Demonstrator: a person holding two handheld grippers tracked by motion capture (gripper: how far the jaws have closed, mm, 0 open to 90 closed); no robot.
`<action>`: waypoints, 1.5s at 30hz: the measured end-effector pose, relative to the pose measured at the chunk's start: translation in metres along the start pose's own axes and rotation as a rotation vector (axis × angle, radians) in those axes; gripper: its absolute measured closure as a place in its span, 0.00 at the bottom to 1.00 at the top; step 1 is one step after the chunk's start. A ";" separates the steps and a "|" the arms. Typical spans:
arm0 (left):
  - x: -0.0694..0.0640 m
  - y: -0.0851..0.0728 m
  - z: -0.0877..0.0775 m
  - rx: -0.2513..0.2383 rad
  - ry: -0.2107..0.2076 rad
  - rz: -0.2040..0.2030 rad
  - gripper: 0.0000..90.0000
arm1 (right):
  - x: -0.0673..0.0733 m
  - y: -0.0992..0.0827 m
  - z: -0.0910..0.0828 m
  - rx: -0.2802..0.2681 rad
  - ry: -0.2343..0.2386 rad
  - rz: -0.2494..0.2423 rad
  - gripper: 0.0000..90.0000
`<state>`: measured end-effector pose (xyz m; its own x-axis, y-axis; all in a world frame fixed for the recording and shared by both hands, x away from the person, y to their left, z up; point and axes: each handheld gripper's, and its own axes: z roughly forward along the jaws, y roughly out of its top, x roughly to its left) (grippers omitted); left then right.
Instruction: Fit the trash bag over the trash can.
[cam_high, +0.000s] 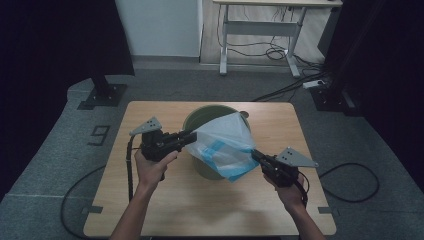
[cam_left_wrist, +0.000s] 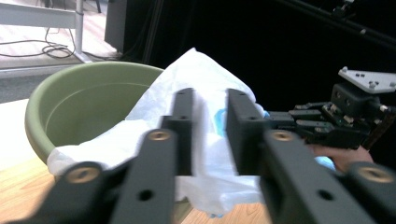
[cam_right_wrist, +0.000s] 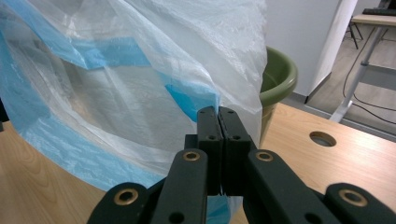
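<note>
From the high view, a thin white-and-blue plastic bag (cam_high: 225, 147) is being stretched over the near rim of a green bucket (cam_high: 207, 120) standing in the middle of the wooden surface (cam_high: 165, 200). The left tool (cam_high: 192, 136) is reaching in level from the left with the forearm angled up from the near edge, and the right tool (cam_high: 256, 156) is pointing left and far toward the bag's near right corner.

In the left gripper view, the left tool (cam_left_wrist: 209, 122) is standing part open, jaws narrow, with bag film (cam_left_wrist: 196, 84) lying between them; whether the pads are pressing it I cannot tell. The bucket (cam_left_wrist: 88, 100) is sitting just behind.

In the right gripper view, the right tool (cam_right_wrist: 218, 112) is pinching shut on a fold of the bag (cam_right_wrist: 121, 88), with the bucket rim (cam_right_wrist: 280, 77) to the far right.

The risk, as I judge it: the film is slipping free of the looser left jaws, or tearing if the right hand is pulling hard, and a sideways tug is tipping the light bucket.
</note>
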<state>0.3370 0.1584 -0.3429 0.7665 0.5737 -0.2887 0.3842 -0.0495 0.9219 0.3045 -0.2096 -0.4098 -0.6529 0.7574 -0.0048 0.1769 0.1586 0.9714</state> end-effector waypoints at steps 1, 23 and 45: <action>-0.002 0.001 0.000 0.001 0.009 0.008 0.68 | -0.001 0.001 -0.001 0.003 -0.005 -0.001 0.97; -0.032 0.009 0.050 0.137 0.120 0.157 0.35 | -0.002 0.015 0.002 0.012 0.007 -0.032 0.97; -0.014 0.022 0.057 0.143 0.180 0.147 0.33 | -0.004 0.013 0.008 0.031 0.025 -0.024 0.98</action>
<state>0.3638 0.1029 -0.3337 0.7206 0.6872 -0.0918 0.3538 -0.2506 0.9011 0.3152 -0.2056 -0.3985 -0.6756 0.7369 -0.0220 0.1832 0.1967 0.9632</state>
